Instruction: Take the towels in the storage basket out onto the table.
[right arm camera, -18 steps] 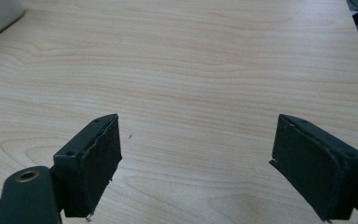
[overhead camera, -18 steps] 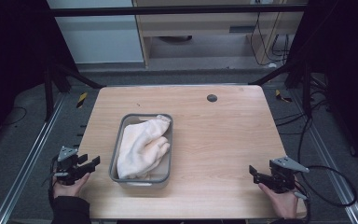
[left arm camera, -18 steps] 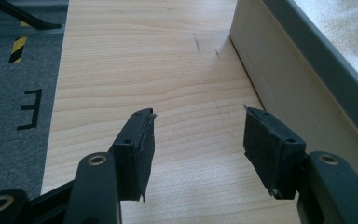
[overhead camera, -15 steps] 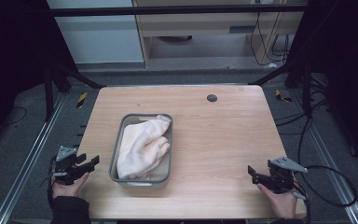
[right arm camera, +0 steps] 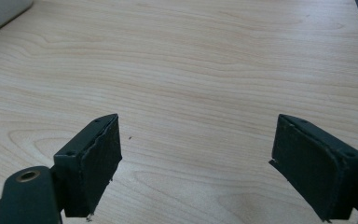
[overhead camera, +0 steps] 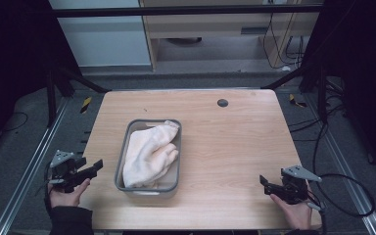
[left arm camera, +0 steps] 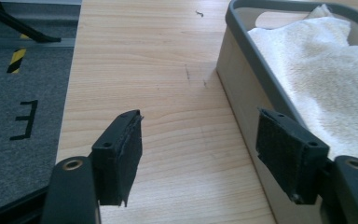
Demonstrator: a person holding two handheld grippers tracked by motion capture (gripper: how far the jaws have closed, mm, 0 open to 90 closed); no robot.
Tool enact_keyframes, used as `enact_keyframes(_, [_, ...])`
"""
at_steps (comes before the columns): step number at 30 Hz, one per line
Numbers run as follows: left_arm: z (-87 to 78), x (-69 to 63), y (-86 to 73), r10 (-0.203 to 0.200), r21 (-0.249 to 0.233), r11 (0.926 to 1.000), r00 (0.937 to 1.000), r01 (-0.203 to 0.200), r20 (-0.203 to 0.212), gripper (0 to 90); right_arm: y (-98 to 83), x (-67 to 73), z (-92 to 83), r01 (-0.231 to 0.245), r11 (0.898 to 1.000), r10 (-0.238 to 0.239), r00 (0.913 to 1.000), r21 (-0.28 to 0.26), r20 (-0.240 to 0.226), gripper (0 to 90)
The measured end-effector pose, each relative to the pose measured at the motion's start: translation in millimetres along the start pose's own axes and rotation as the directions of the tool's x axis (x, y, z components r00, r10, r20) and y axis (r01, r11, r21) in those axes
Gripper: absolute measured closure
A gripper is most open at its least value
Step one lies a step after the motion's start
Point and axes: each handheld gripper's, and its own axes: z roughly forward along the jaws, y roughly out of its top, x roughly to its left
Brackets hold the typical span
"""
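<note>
A grey-rimmed bin (overhead camera: pixel 121 161) sits left of centre on the wooden table (overhead camera: pixel 235 142), with a crumpled cream towel (overhead camera: pixel 149 154) inside it. My left gripper (overhead camera: pixel 97 167) is held at the table's left edge, just left of the bin, open and empty. In the left gripper view the bin wall (left arm camera: pixel 242 88) and the towel (left arm camera: pixel 326 60) lie to the right, with the right pad (left arm camera: pixel 284 149) close to the bin's side. My right gripper (overhead camera: pixel 263 182) hovers near the front right corner, open, with bare wood between its pads (right arm camera: pixel 93 163).
A small dark round hole (overhead camera: pixel 222 103) marks the table's far side. Grey carpet (left arm camera: pixel 23 88) with black and yellow tape lies left of the table. Metal frame rails (overhead camera: pixel 24 166) run along both sides, and a black cable (overhead camera: pixel 347 196) loops off the right gripper.
The right gripper has edged slightly left. The left gripper, bin and towel have stayed where they were.
</note>
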Motion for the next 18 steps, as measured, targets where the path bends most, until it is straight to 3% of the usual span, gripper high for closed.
enact_keyframes(10, [-3.6,-9.8,10.2,-0.006,0.025,0.9997,0.9991,0.005,0.041,27.3,0.0,-0.1,0.1,-0.001,1.000,0.001,1.0000,0.008,0.002,15.5])
enact_keyframes(18, [-4.1,-20.4,22.5,0.034,0.030,0.9989,0.9971,-0.036,0.068,25.7,0.0,-0.1,0.7,0.004,1.000,-0.004,1.0000,0.004,0.003,15.7])
